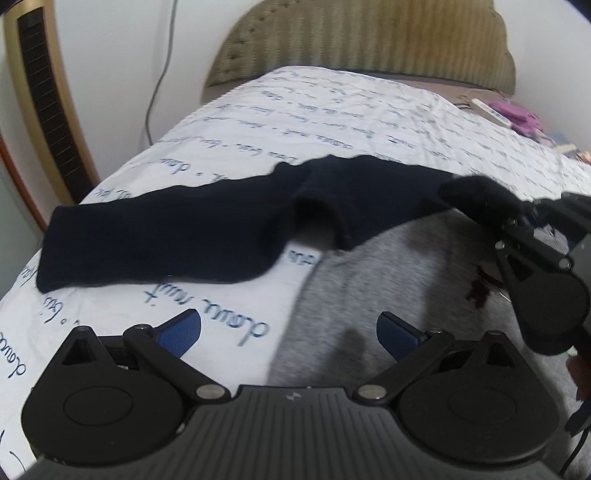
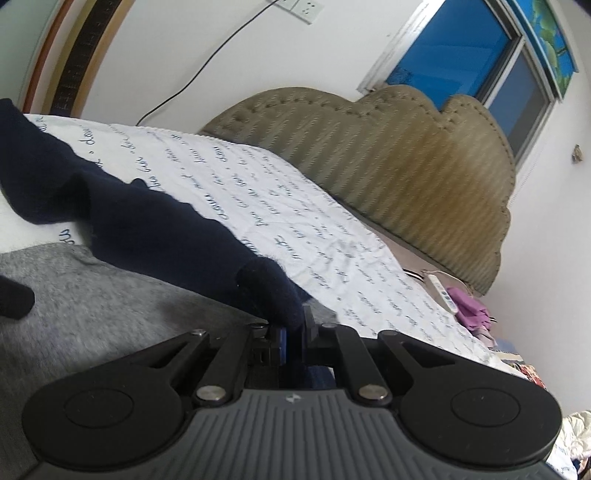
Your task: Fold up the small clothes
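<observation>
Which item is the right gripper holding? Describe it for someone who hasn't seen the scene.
On the bed's white script-printed sheet, in front of the padded headboard, a long dark navy sock lies stretched out. The right gripper pinches one end. Unlike the grey garment beside it, it is narrow and near-black.

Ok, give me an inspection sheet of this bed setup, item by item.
Surface: bedspread, white with blue handwriting print.
Job's things: dark navy sock stretched across the bedspread; grey garment beneath its right end.
Clutter: purple cloth and white remote by the headboard.
Grippers: left gripper open, empty; right gripper shut on the sock's end.
Cables: black cable down the wall.
Surroundings: window, wall socket.
</observation>
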`<state>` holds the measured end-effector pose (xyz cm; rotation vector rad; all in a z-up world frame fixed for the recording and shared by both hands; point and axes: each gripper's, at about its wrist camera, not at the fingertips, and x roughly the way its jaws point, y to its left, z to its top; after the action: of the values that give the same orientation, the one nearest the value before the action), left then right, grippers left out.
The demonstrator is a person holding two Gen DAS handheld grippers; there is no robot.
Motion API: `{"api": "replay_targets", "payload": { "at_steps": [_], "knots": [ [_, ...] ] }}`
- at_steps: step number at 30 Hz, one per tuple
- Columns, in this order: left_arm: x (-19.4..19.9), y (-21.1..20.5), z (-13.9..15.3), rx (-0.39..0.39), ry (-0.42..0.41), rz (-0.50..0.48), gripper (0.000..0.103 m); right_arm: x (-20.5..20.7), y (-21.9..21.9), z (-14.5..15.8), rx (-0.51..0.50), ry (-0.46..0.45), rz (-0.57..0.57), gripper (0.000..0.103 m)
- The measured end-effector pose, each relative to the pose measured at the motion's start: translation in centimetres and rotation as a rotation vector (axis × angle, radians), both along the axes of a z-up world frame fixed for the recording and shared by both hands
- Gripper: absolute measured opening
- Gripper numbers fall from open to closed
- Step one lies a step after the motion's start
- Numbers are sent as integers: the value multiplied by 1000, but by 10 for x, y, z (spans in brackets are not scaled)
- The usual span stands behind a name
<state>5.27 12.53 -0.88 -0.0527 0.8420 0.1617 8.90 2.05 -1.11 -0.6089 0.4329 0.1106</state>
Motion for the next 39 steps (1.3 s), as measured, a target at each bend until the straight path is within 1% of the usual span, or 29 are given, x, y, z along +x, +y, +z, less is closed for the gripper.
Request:
{"api": "replay_targets", "payload": {
  "at_steps": [4,6,8,10,11,14,16,19,20,21,23,24,25,26,27,28,30,31,33,34,38,39],
  "knots": [
    [1,9,-1,-14,14,28,103,9,6,-10,-2,28,-4,7],
    [2,14,-1,-37,22,33,103,15,4,-16,28,78,-16,7],
    [1,17,-3,-62,26,36,103,17,2,-18,46,81,-37,7],
    [1,18,-4,-76,28,39,103,15,4,-18,-3,23,-65,7],
    [1,19,-4,-79,28,40,103,13,6,-17,-45,-9,-72,7],
    [2,18,-5,-85,31,39,103,9,9,-20,-166,-65,-66,7],
    [2,17,-6,-79,32,40,103,7,13,-23,-203,-59,-41,7],
    [3,16,-6,-58,32,40,103,10,22,-34,-211,-5,-17,7],
    [3,16,-6,-50,33,41,103,10,23,-37,-200,11,-8,8],
    [3,17,-5,-42,34,43,103,9,24,-38,-179,31,3,10],
    [1,20,-5,-28,29,53,103,4,22,-34,-119,73,34,17],
    [1,22,-5,-23,30,61,103,-1,21,-29,-85,83,48,26],
    [1,25,-5,-21,31,71,103,-7,19,-22,-42,88,72,33],
    [2,28,-5,-24,31,80,103,-12,16,-16,6,92,100,48],
    [3,31,-5,-30,32,90,103,-18,12,-9,58,93,122,68],
    [4,33,-4,-36,33,99,103,-20,9,-3,104,95,139,77],
    [5,38,-3,-46,32,116,103,-19,4,3,178,128,145,76],
    [4,41,-2,-47,29,122,103,-15,2,4,215,162,139,76],
    [3,44,0,-38,24,136,103,-2,-5,-2,302,302,136,76],
    [2,45,1,-32,22,142,103,1,-9,-6,340,340,123,76],
    [-2,56,3,-11,7,172,103,-10,-21,2,443,298,72,76],
    [-2,60,3,-16,9,185,103,-12,-22,3,463,308,70,77]
  ]
}}
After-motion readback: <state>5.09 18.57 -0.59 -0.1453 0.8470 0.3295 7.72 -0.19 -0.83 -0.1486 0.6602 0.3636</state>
